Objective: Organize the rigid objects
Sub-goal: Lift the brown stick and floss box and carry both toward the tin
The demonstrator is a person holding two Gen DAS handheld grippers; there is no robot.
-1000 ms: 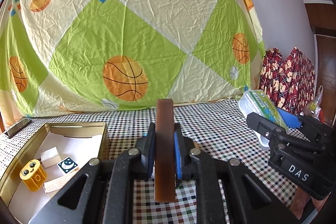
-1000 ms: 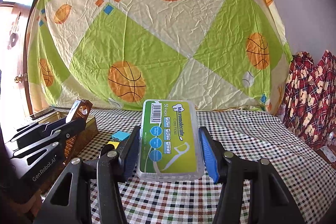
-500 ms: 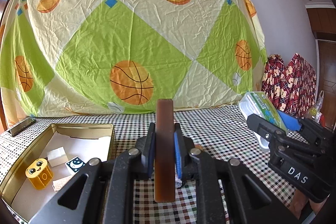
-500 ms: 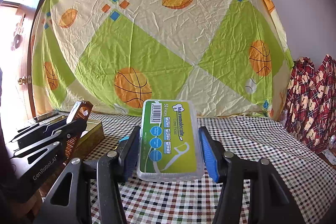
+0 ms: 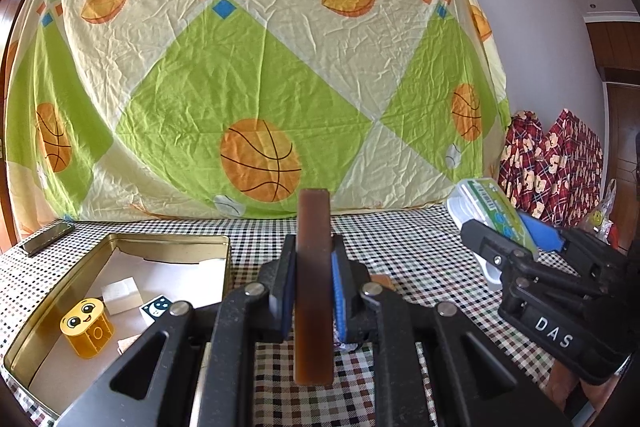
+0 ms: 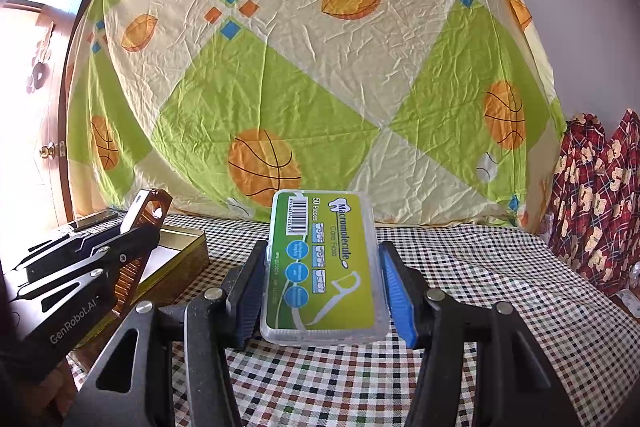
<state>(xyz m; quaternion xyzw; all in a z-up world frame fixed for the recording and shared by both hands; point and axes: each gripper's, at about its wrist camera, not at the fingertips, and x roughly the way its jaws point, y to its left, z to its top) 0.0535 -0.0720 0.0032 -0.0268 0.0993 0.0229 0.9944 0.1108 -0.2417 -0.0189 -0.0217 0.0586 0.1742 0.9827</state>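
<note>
- The left gripper (image 5: 313,291) has its fingers closed tight on one brown comb (image 5: 314,283), standing on its edge; from the right wrist view its teeth and hanging hole show
- The right gripper (image 6: 322,291) has its fingers pressed on both long sides of one floss pick box (image 6: 323,267), clear with a green label
- Both things are up in the air, above the checked tabletop (image 5: 404,247)
- The step looks like carrying: both things are picked up but not yet put away
- One gold tin (image 5: 168,239) sits on the tabletop, to the left of the comb and lower down
- Inside the tin I count one yellow smiley toy (image 5: 86,327), one white block (image 5: 120,295) and one small moon card (image 5: 157,309)
- One dark phone (image 5: 46,238) lies behind the tin
- Next, I think the comb must go left over the tin and down, then the fingers let go
- The floss pick box may follow, placed beside the toys, not on them
</note>
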